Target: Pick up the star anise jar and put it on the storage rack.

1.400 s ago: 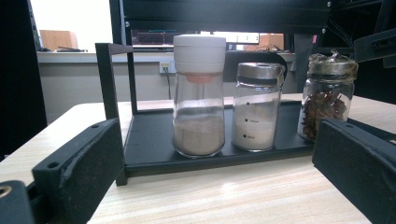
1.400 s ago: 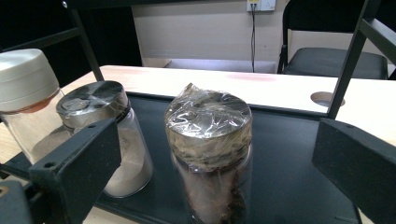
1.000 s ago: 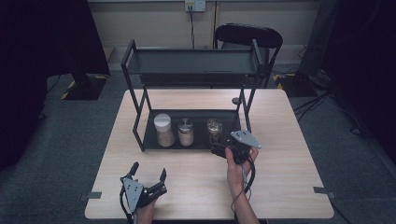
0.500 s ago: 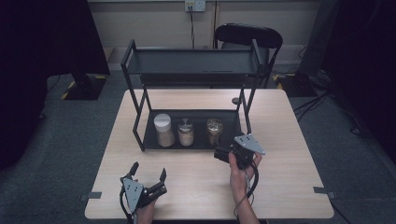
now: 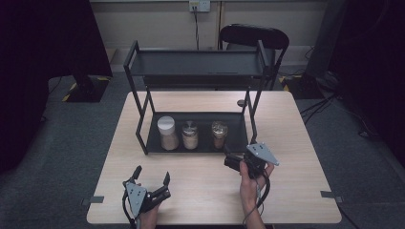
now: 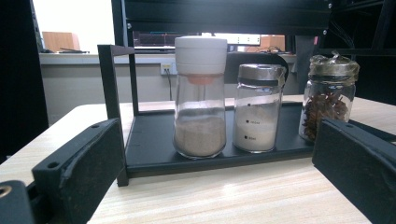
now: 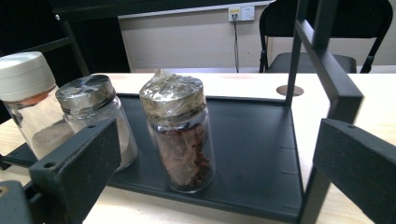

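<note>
Pale wooden table (image 5: 296,129) amid grey carpet (image 5: 71,143), dark surroundings

Both grippers (image 5: 152,177) (image 5: 231,161) wide open, empty

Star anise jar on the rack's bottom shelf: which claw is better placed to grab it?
Right. The right claw is open at the shelf's front edge, with the star anise jar centred between its jaws. The left claw sits back near the table's front edge, off to the left.
</note>
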A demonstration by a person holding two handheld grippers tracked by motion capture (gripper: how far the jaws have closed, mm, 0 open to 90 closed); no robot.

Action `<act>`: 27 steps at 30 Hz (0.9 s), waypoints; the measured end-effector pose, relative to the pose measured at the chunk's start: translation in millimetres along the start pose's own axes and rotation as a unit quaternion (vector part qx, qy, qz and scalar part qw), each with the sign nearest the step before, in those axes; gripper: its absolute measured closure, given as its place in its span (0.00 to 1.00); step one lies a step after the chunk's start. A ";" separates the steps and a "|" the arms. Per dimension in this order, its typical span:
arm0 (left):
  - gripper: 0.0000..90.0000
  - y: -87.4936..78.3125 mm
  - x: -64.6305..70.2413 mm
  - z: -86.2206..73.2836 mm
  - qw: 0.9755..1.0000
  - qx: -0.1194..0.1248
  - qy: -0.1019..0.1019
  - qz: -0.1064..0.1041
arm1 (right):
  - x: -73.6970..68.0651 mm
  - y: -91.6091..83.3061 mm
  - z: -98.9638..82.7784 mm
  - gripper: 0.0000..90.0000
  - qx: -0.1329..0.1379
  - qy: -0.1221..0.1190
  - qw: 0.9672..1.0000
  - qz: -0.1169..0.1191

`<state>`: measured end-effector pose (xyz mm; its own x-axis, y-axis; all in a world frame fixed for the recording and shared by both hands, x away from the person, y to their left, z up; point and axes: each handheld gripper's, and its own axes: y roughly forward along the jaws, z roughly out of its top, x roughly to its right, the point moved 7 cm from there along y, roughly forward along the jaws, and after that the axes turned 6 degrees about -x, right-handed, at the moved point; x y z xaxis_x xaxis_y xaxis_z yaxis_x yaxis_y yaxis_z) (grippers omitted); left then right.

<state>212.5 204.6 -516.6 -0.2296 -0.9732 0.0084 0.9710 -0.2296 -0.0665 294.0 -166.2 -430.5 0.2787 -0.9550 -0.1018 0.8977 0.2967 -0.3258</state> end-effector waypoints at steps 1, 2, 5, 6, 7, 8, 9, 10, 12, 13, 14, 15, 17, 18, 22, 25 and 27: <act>0.02 0.0 0.0 0.0 1.000 0.000 0.000 0.000 | 0.7 -1.0 -0.9 0.00 0.000 -0.001 1.000 0.001; 0.02 0.1 -0.1 0.1 1.000 0.000 0.000 0.000 | 1.0 -1.8 -1.6 0.00 0.000 0.001 1.000 0.000; 0.02 0.1 -0.1 0.1 1.000 -0.001 0.000 0.000 | 2.1 -5.5 -4.6 0.00 0.001 0.003 1.000 -0.001; 0.02 0.2 -0.1 0.2 1.000 -0.001 0.000 -0.001 | 2.3 -6.6 -5.5 0.00 0.001 0.002 1.000 -0.002; 0.02 0.2 -0.1 0.2 1.000 -0.001 0.000 -0.001 | 2.5 -7.8 -6.5 0.00 0.001 0.003 1.000 -0.002; 0.02 0.3 -0.1 0.3 1.000 -0.001 0.001 -0.001 | 2.6 -8.7 -7.2 0.00 0.001 0.003 1.000 -0.003; 0.02 0.3 -0.1 0.3 1.000 -0.001 0.001 -0.001 | 2.4 -10.7 -8.3 0.00 0.002 0.004 1.000 -0.006; 0.02 0.3 -0.1 0.3 1.000 -0.001 0.000 -0.001 | 2.5 -12.5 -9.3 0.00 0.004 0.006 1.000 -0.007; 0.02 0.4 -0.2 0.5 1.000 -0.002 0.001 -0.001 | 3.1 -15.7 -10.4 0.00 0.007 0.008 1.000 -0.005; 0.02 0.4 -0.2 0.5 1.000 -0.002 0.001 -0.001 | 3.2 -17.2 -10.8 0.00 0.007 0.008 1.000 -0.005; 0.02 0.4 -0.1 0.5 1.000 -0.003 0.001 -0.001 | 3.1 -18.6 -11.4 0.00 0.007 0.008 1.000 -0.007; 0.02 0.4 -0.1 0.5 1.000 -0.003 0.001 -0.001 | 3.1 -18.6 -11.4 0.00 0.007 0.008 1.000 -0.007; 0.02 0.5 -0.2 0.6 1.000 -0.003 0.001 -0.001 | 3.6 -22.2 -14.1 0.00 0.007 0.010 1.000 -0.006; 0.02 0.5 -0.2 0.6 1.000 -0.003 0.000 -0.002 | 3.6 -23.0 -15.1 0.00 0.007 0.009 1.000 -0.007; 0.02 0.6 -0.2 0.7 1.000 -0.004 0.000 -0.001 | 4.1 -25.3 -19.8 0.00 0.003 0.011 1.000 -0.007; 0.02 0.6 -0.2 0.7 1.000 -0.004 0.000 -0.002 | 4.4 -26.4 -22.4 0.00 0.003 0.018 1.000 -0.004; 0.02 0.7 -0.1 0.9 1.000 -0.005 0.001 -0.002 | 4.2 -28.3 -26.7 0.00 0.002 0.020 1.000 -0.005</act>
<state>213.3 204.5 -515.8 -0.2331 -0.9724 0.0076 0.9695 -0.2330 -0.0756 260.7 -178.6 -446.8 0.2554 -0.9574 -0.1349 0.9021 0.2862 -0.3229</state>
